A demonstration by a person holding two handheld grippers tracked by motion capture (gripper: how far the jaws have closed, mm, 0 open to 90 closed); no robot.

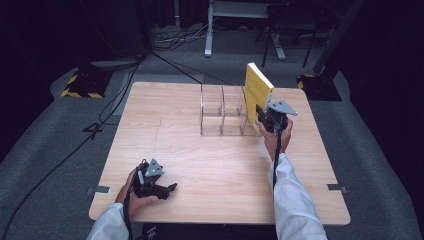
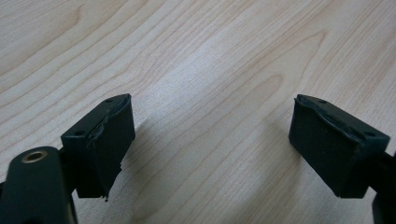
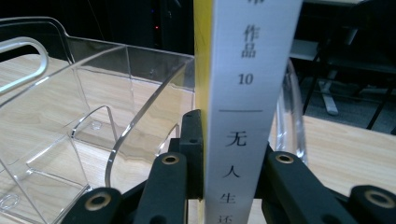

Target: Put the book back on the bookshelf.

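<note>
A yellow book (image 1: 257,93) with a white spine (image 3: 247,93) stands upright in the air at the right end of a clear plastic divider rack (image 1: 223,111). My right gripper (image 1: 265,116) is shut on the book's lower spine, with its jaws pressing both covers in the right gripper view (image 3: 231,163). The rack's curved clear walls (image 3: 116,116) lie to the left of the book there. My left gripper (image 1: 167,190) rests low over the wooden table (image 1: 215,165) near the front left, held by a hand. Its jaws stand wide open over bare wood (image 2: 212,140), nothing between them.
The table's front edge lies just under the left hand. Beyond the far edge are cables, a yellow-and-black striped base (image 1: 80,85) and chair and desk legs (image 1: 210,30) on grey carpet. White sleeves (image 1: 295,200) come in from the bottom.
</note>
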